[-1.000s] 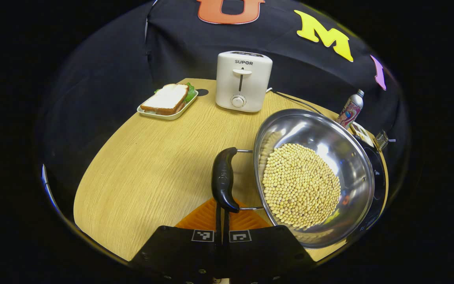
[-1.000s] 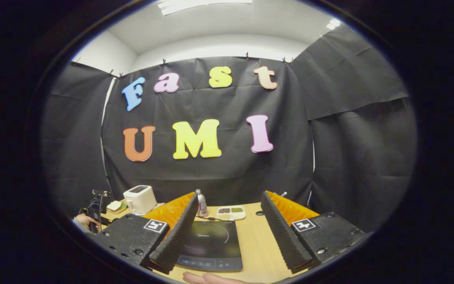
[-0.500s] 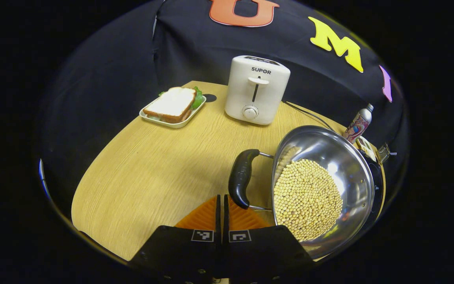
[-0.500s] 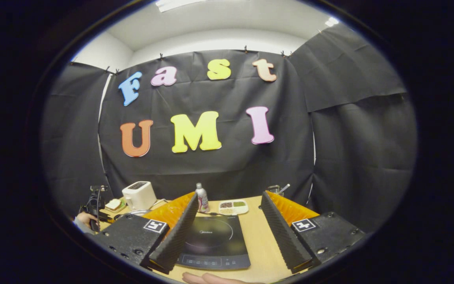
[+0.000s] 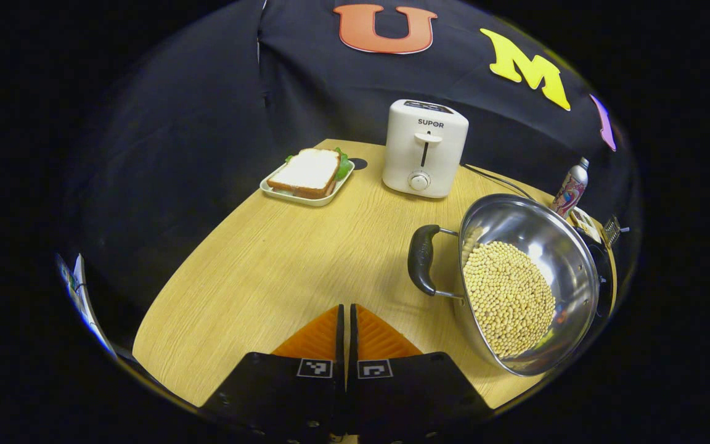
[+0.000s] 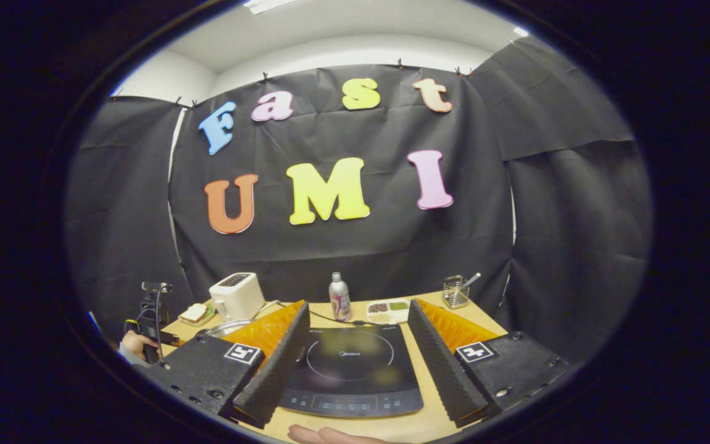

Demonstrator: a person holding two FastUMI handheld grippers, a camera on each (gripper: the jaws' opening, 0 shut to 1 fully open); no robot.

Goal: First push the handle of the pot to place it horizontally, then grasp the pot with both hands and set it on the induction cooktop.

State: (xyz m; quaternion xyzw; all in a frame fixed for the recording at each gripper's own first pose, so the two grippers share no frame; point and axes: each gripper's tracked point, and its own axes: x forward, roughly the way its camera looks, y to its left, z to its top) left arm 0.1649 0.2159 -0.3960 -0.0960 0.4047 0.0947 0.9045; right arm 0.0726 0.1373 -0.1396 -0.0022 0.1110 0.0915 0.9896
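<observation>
Jaws closed on the left gripper [image 5: 347, 320] near the pot [image 5: 530, 280]; right gripper [image 6: 358, 357] wide.

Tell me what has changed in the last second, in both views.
The left hand-held gripper, shut, has drawn back from the pot's handle, which it touched a second ago; now a gap of table lies between them. The right hand-held gripper, open, has tilted down a little over the induction cooktop. The pot stayed beside the cooktop.

In the left gripper view, the pot [image 5: 527, 280] sits right of the sandwich tray [image 5: 306, 180] and before the toaster [image 5: 426, 148]; the induction cooktop [image 5: 604, 277] seemingly lies behind it.
</observation>
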